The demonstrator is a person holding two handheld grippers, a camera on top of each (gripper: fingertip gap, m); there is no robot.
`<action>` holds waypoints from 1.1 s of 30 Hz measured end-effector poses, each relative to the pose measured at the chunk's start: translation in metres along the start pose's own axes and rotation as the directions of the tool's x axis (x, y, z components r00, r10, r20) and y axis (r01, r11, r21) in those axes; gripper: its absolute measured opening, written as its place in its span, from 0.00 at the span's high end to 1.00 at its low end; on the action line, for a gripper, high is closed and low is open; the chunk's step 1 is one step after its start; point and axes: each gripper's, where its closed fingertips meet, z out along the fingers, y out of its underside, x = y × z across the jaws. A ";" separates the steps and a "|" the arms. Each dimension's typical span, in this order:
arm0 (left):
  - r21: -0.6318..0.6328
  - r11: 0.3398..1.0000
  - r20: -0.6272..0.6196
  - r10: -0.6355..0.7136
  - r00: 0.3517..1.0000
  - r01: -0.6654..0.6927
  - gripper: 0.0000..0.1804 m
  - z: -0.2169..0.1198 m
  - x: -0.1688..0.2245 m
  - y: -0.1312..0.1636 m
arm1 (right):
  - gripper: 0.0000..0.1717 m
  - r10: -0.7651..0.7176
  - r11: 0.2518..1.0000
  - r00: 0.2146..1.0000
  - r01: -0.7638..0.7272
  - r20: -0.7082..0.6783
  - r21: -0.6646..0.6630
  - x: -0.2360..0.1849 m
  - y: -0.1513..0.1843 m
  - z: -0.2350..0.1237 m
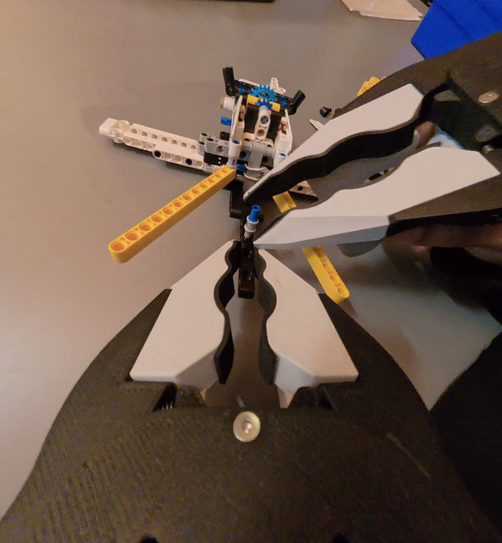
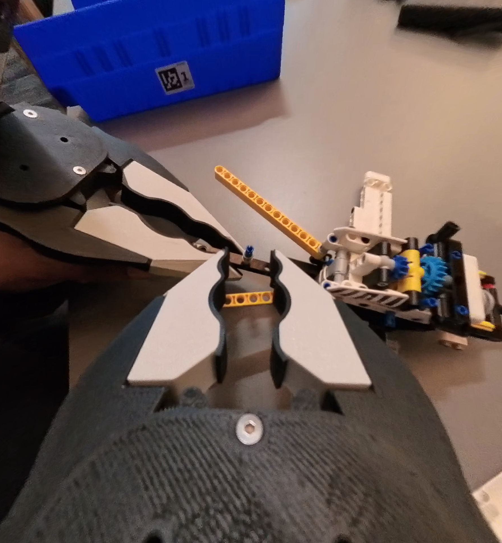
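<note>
The left gripper [image 1: 245, 249] has its jaws clenched on a black beam [image 1: 246, 273] that sticks out from a toy brick model [image 1: 255, 129] on the grey counter [image 1: 67, 88], at the centre of the left wrist view. A blue and grey pin [image 1: 251, 220] stands in this beam. The right gripper [image 2: 248, 258] is released; its jaws stand on both sides of the pin without touching it. A long yellow beam [image 1: 170, 211] points to the lower left. A blue bin [image 2: 155, 53] stands at the upper left of the right wrist view.

Left claw [image 1: 245, 249] clamped on black beam [image 1: 246, 273]; right claw [image 2: 248, 258] spread.
</note>
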 end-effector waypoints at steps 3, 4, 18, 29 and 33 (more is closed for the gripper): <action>0.009 1.000 -0.020 -0.006 1.000 0.006 0.96 0.000 0.001 -0.001 | 0.96 0.006 1.000 1.000 -0.005 0.023 -0.025 -0.001 0.000 0.004; 0.009 1.000 -0.018 -0.008 1.000 0.008 0.96 0.000 0.001 -0.001 | 0.96 0.009 0.999 1.000 -0.008 0.027 -0.037 -0.001 0.001 0.006; 0.017 1.000 0.001 -0.011 1.000 0.011 0.95 0.003 -0.003 -0.005 | 0.98 0.181 0.976 0.982 -0.187 0.063 0.113 0.007 -0.011 0.006; 0.021 1.000 -0.006 0.007 1.000 -0.007 0.94 0.008 0.000 -0.009 | 0.98 0.250 0.945 0.967 -0.254 0.047 0.208 0.014 -0.014 -0.001; -0.120 0.993 0.022 0.016 1.000 -0.013 0.95 0.012 -0.004 0.015 | 0.98 0.315 0.810 0.949 -0.259 -0.019 0.527 0.063 -0.074 -0.071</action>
